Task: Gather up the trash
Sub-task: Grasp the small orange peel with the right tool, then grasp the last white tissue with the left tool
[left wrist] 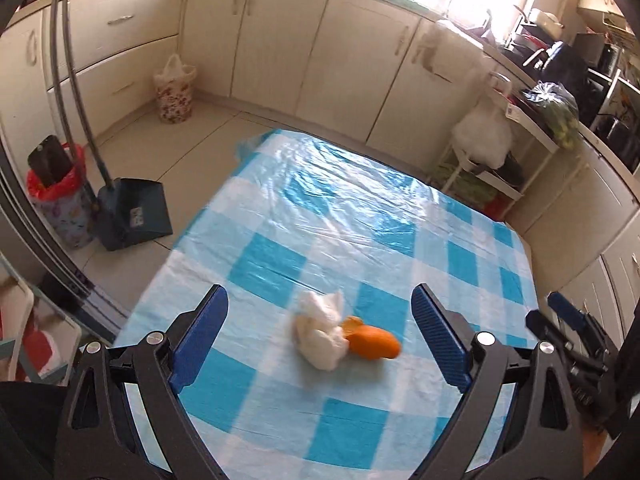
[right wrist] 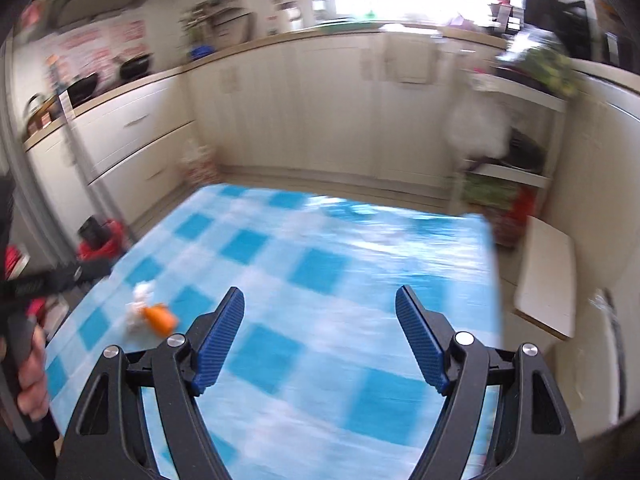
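A crumpled white tissue (left wrist: pixel 320 332) and an orange peel (left wrist: pixel 374 342) lie touching each other on the blue-and-white checked tablecloth (left wrist: pixel 360 216). My left gripper (left wrist: pixel 319 292) hovers just short of them, open, with nothing between its blue pads. The right wrist view is blurred; there the tissue (right wrist: pixel 141 298) and the peel (right wrist: pixel 161 318) sit off to the left of my right gripper (right wrist: pixel 320 291), which is open and empty over the cloth (right wrist: pixel 360 248). The right gripper (left wrist: pixel 568 320) also shows at the left view's right edge. A hand (right wrist: pixel 28 380) holds the left gripper (right wrist: pixel 52 280).
On the floor to the table's left stand a dark dustpan (left wrist: pixel 136 216), a bin with a red bag (left wrist: pixel 56 200) and a floral bag (left wrist: pixel 174 92). A white rack with bags (left wrist: pixel 488 140) stands at the far right corner. Cabinets line the walls. A white stool (right wrist: pixel 548 276) is on the right.
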